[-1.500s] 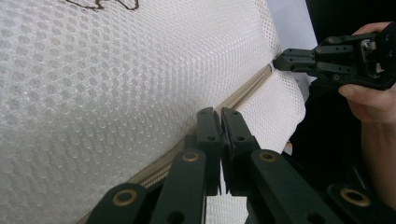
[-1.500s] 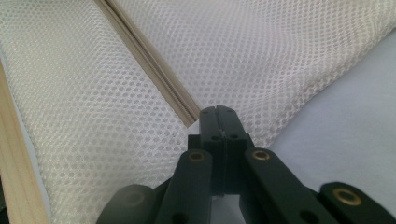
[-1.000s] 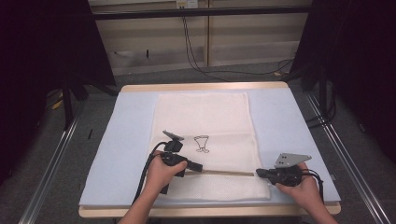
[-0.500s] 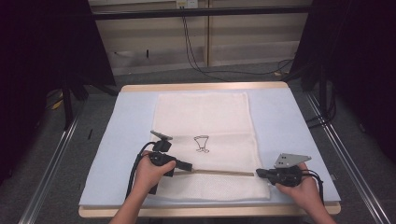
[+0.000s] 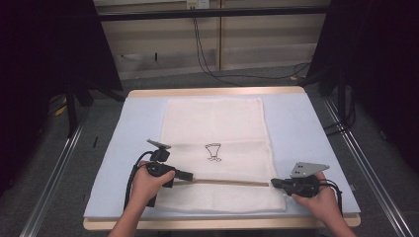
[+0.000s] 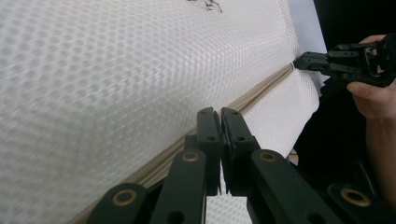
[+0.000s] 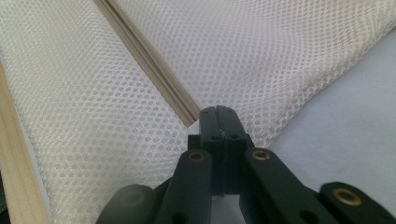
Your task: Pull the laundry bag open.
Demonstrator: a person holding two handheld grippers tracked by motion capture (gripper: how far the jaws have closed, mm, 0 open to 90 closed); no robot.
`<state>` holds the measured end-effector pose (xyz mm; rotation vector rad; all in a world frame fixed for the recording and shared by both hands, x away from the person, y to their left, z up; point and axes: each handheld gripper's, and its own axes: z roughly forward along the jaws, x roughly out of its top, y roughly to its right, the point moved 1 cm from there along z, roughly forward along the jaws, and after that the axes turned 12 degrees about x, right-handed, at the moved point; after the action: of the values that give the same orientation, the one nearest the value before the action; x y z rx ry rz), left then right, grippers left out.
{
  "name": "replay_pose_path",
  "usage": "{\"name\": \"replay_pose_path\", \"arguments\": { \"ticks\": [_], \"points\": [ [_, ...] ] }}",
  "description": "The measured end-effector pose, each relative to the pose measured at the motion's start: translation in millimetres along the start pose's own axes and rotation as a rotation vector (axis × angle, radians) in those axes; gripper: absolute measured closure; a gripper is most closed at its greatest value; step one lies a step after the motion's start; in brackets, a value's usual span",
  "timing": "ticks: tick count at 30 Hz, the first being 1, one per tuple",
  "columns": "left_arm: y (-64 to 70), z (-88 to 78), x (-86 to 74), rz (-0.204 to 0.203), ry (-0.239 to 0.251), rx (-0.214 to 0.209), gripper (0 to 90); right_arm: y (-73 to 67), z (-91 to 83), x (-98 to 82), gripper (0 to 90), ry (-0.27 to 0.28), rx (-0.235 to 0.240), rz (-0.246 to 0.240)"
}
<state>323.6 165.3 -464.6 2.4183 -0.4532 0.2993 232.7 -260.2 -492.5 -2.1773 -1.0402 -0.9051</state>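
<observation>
High view: the mesh bag (image 5: pixel 216 148) lies flat on the desk (image 5: pixel 306 133); the left hand-held gripper (image 5: pixel 189 175) and right hand-held gripper (image 5: pixel 272 183) are each clamped on opposite ends of its zipper (image 5: pixel 230 182).

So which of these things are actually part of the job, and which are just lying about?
In the job:
mesh bag
zipper
left gripper, shut at the zipper
right gripper, shut at the zipper's end

Just there:
blue mat
table
cables on the floor
</observation>
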Motion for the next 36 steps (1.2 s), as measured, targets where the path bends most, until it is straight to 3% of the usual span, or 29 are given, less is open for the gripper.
{"name": "replay_pose_path", "arguments": {
  "ticks": [14, 28, 29, 30, 31, 32, 34, 36],
  "points": [
    [-18.4, -15.7, -9.0, -0.06, 0.014, 0.006, 87.2, 0.4, -0.2, 0.1, 90.0, -0.001, 0.006, -0.001],
    [-45.0, -43.5, -22.2, -0.124, 0.054, 0.013, 86.9, 0.5, -0.2, 0.5, 90.0, -0.004, 0.008, 0.001],
    [-47.5, -46.6, -23.4, -0.124, 0.067, 0.05, 86.5, 0.5, -0.2, 0.5, 90.0, -0.004, 0.009, 0.0],
    [-51.8, -50.9, -24.9, -0.123, 0.082, 0.131, 90.0, 0.5, -0.3, 0.5, 90.0, -0.005, 0.008, 0.001],
    [-58.6, -56.4, -26.7, -0.141, 0.09, 0.159, 90.0, 0.7, -0.5, 0.4, 90.0, -0.005, 0.008, -0.001],
    [-66.0, -62.5, -29.5, -0.174, 0.11, 0.122, 90.0, 0.6, -0.5, 0.4, 90.0, -0.005, 0.009, -0.001],
    [-76.2, -72.5, -35.9, -0.201, 0.131, 0.133, 90.0, 0.7, -0.5, 0.4, 90.0, -0.005, 0.008, -0.002],
    [-77.0, -76.7, -38.4, -0.213, 0.147, 0.12, 90.0, 1.0, -0.3, 0.5, 90.0, -0.004, 0.012, 0.0]
  ]
}}
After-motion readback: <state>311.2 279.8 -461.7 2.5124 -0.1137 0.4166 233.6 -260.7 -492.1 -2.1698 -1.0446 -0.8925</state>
